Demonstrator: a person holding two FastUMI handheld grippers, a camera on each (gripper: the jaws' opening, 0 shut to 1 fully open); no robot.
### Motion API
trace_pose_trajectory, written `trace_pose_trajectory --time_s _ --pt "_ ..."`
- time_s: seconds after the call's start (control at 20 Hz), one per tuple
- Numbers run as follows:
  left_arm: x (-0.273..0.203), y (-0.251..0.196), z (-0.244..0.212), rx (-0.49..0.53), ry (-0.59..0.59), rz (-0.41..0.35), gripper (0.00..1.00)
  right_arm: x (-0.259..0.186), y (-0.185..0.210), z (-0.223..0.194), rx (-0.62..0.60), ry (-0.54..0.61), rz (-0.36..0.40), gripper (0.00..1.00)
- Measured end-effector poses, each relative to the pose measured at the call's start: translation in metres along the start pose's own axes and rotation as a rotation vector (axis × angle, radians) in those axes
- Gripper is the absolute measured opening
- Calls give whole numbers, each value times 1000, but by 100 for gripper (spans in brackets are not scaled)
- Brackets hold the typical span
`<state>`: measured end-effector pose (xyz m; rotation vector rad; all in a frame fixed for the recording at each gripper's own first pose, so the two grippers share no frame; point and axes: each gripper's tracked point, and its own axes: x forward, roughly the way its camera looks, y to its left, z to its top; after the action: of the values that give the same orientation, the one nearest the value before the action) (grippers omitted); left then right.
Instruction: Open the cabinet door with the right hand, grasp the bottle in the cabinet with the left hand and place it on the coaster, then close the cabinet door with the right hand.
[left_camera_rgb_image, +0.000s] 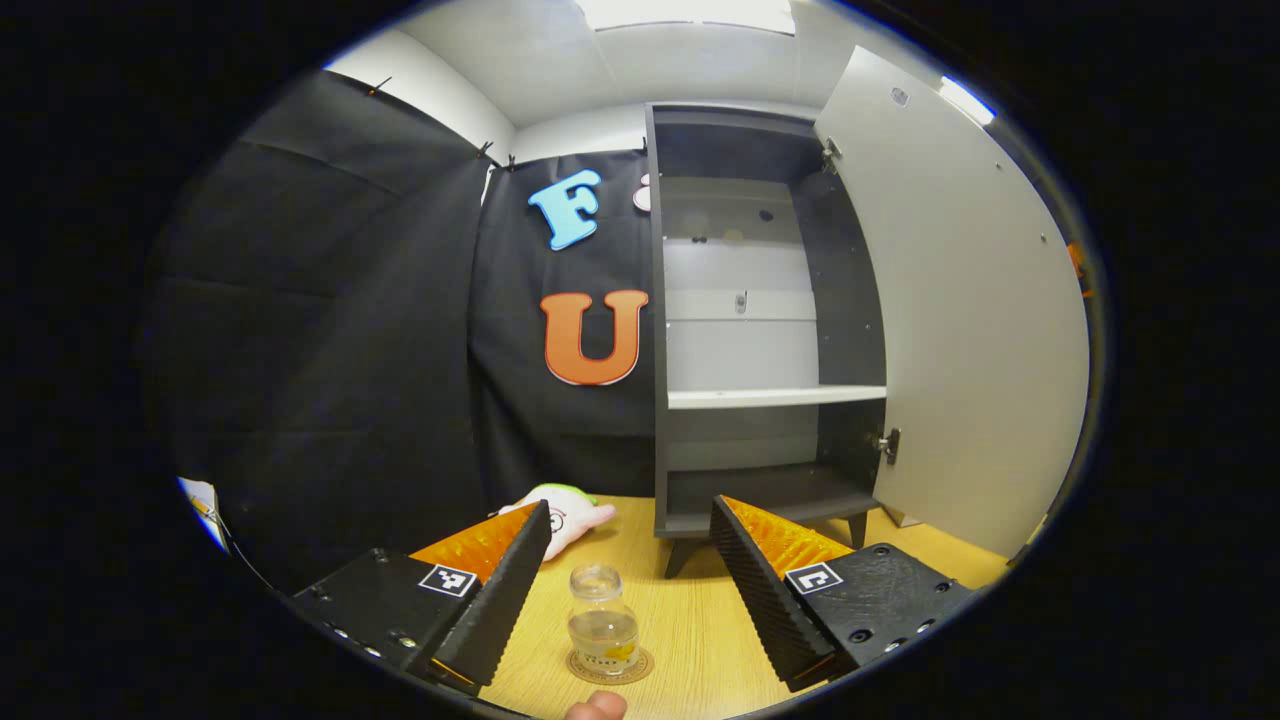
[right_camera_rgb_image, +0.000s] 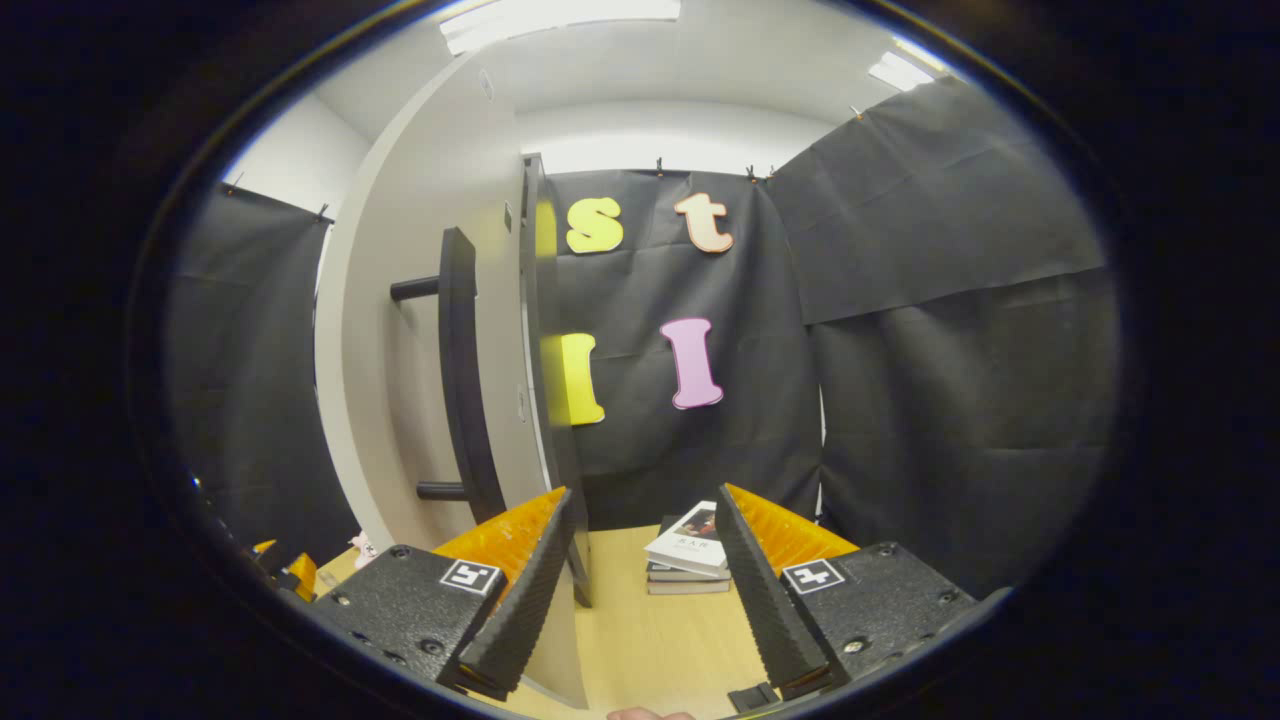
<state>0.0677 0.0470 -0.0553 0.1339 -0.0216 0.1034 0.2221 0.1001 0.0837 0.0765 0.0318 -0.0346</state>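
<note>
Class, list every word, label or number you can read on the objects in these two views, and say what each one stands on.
None can be read.
White book cover on the stacked books: print too small.
Small clear glass bottle label: blurred.
Round brown coaster print: blurred.

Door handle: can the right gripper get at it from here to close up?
Probably yes. The right gripper is open, the door handle stands just ahead to its left, and nothing sits between them.

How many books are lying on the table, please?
2, as far as visible: the white-covered top book lies on a darker lower book, stacked on the table. The right gripper's finger may hide more.
</note>
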Motion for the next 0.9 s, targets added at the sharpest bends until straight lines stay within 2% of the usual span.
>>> trace_pose_trajectory --time_s 0.1,0.35,0.45,0.5,0.55,0.75,0.8,0.9 --pt "-2 -9 15 1 3 -14 96 -1 0 -2 -5 -3 3 88" --pt "-10 -40 56 -36 5 -109 96 0 0 0 -21 -17 4 88" --pt "-13 -43 70 -28 11 -108 96 -1 0 0 -29 -7 7 88" --pt "-12 -47 76 -27 15 -117 100 -1 0 1 -35 -6 9 88" --pt "-13 -51 83 -21 12 -125 96 -2 1 2 -35 -11 10 88" --pt "-22 -54 103 33 -11 -119 96 -2 2 11 -31 -50 29 88" --pt "-25 -57 104 34 -20 -122 96 0 10 12 -24 -57 54 88" --pt "-29 -60 102 31 -19 -128 96 0 11 11 -24 -58 70 84"
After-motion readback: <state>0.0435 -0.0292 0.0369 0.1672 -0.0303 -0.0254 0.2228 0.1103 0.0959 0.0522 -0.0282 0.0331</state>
